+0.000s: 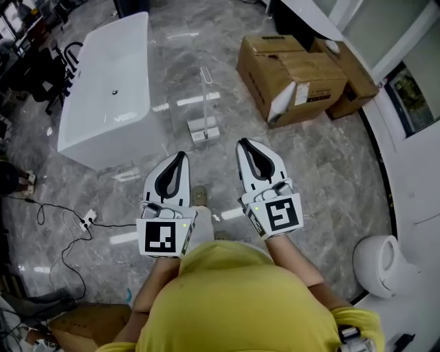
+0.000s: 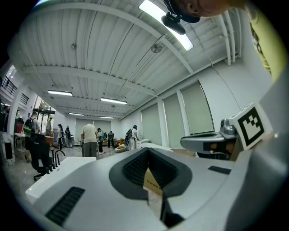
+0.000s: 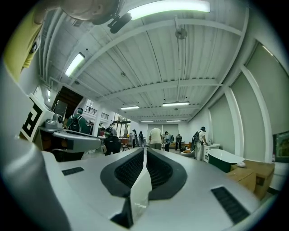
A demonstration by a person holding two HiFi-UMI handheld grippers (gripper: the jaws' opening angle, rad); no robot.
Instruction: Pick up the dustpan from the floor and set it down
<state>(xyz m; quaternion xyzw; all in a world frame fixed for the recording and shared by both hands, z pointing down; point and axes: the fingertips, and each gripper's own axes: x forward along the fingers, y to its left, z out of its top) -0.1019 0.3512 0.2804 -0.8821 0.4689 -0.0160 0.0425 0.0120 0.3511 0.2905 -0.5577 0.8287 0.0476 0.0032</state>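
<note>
Bright, even light pouring from the ceiling strip lights [image 3: 165,6]. White glare streaks on the glossy marble floor [image 1: 323,165], shadows faint. Gripper views bulge fisheye, corners black; the right gripper [image 3: 144,151] goes soft up close. Head view stays sharp.

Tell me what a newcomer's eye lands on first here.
The left tool and right tool, white, held side by side with jaws together, fill the centre of the head view. Beyond them on the grey floor stands the dustpan, flanked by a white bathtub at left and cardboard boxes at right.
</note>
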